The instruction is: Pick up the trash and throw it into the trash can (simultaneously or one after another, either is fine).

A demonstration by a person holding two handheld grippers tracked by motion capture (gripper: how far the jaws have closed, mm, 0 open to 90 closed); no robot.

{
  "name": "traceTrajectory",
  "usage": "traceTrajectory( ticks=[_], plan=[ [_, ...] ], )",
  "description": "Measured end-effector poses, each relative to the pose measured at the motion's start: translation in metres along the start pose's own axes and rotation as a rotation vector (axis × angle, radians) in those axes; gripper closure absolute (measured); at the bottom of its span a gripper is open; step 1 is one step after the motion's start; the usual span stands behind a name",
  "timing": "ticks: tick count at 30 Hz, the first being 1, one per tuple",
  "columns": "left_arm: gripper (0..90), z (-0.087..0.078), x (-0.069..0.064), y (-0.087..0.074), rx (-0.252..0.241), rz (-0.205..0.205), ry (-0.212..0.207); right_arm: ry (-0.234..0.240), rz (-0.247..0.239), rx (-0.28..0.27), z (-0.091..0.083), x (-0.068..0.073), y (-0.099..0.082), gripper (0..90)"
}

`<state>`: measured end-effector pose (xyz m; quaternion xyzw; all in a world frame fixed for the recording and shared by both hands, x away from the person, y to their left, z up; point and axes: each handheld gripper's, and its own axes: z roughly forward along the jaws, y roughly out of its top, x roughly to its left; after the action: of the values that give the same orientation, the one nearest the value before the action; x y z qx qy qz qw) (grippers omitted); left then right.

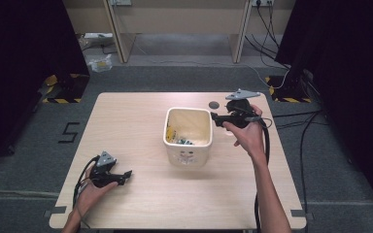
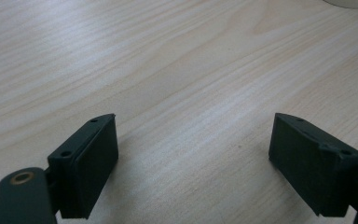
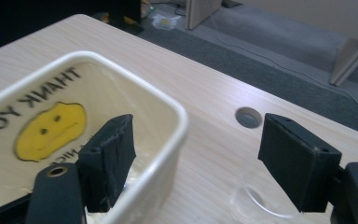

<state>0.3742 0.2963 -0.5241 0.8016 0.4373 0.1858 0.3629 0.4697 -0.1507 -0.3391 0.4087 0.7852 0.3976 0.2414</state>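
Note:
A cream square bin (image 1: 188,158) with a smiley face printed on its front stands at the table's middle. Small green and yellow packets (image 1: 182,141) lie at its bottom. My right gripper (image 1: 215,119) hovers by the bin's far right corner with its jaws open. In the right gripper view one jaw of my right gripper (image 3: 198,123) hangs over the inside and the other outside the bin's rim (image 3: 168,100). A faint clear round thing (image 3: 261,205) shows low between the jaws. My left gripper (image 1: 126,175) rests open near the front left, with bare wood between the jaws of my left gripper (image 2: 193,121).
A grey cable hole (image 1: 214,104) sits in the wooden table (image 1: 126,121) just behind the right gripper, also the cable hole (image 3: 248,116). The bin's inner lining carries a yellow smiley and "THANK YOU" print (image 3: 51,123). Cables and dark stands lie on the floor beyond the table.

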Motion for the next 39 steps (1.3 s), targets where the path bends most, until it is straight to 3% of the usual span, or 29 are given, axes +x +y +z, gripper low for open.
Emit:
traceTrajectory(
  ticks=[7,14,20,39],
  plan=[
    [14.7,0.000,0.000,0.000,0.000,0.000,0.000,-0.015,0.039,0.026,0.007,-0.018,-0.014,28.8],
    [14.6,0.000,0.000,0.000,0.000,0.000,0.000,-0.057,0.030,0.076,0.023,-0.033,-0.030,30.3],
    [14.6,0.000,0.000,0.000,0.000,0.000,0.000,-0.060,0.001,0.095,0.034,-0.036,-0.037,30.5],
    [14.7,0.000,0.000,0.000,0.001,0.000,-0.001,-0.080,-0.003,0.126,0.059,-0.046,-0.049,33.4]
  ],
)
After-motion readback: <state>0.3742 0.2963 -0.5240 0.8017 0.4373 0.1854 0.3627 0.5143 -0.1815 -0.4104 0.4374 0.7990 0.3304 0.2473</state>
